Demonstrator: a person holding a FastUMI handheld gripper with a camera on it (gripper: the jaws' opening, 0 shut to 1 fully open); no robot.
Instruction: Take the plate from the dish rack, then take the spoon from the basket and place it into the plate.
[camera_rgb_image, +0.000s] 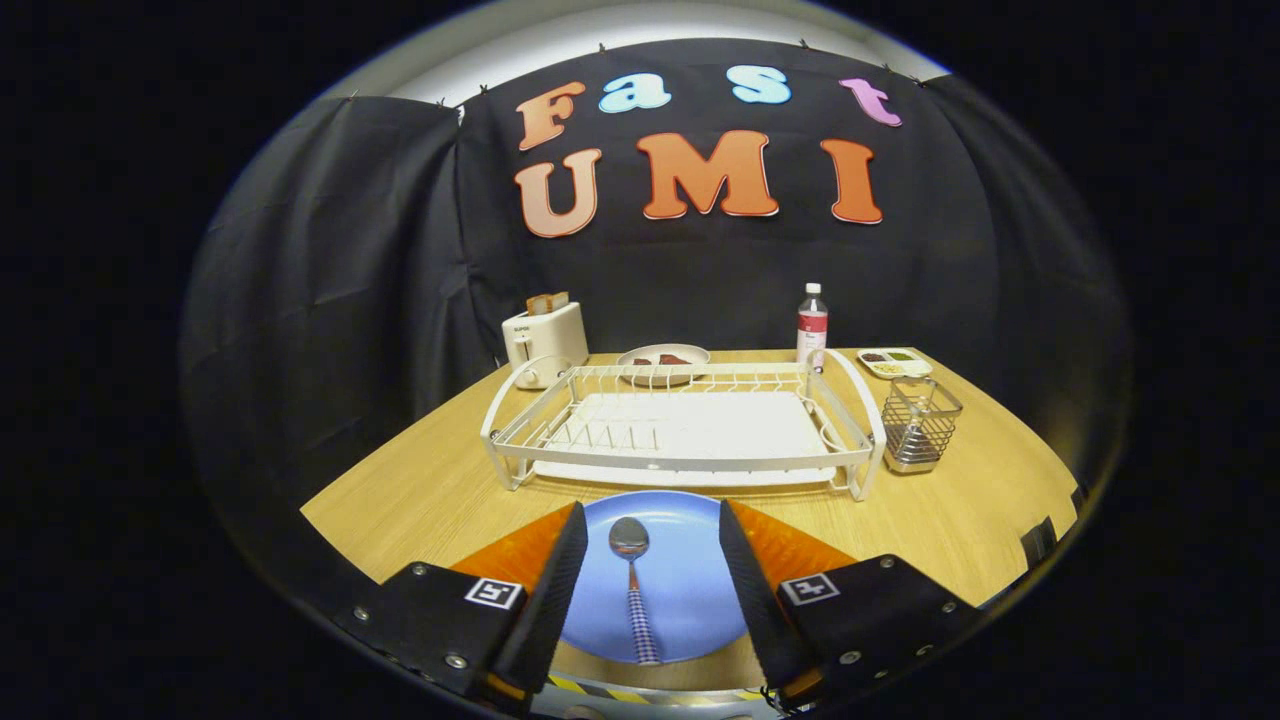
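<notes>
A blue plate (680, 580) lies flat on the wooden table, in front of the white dish rack (680, 425). On the plate rests a spoon (632, 585) with a metal bowl and a checked handle, its bowl pointing toward the rack. My gripper (648, 520) hovers over the plate, open, with one finger on each side of the spoon and neither touching it. The wire basket (920, 423) stands just right of the rack and holds nothing I can see. The rack holds no dishes.
An orange mat (800, 550) lies under the plate. Behind the rack stand a white toaster (545, 343), a plate with food (662, 361), a bottle (812, 326) and a small divided tray (895, 362). Black cloth walls the table's back and left.
</notes>
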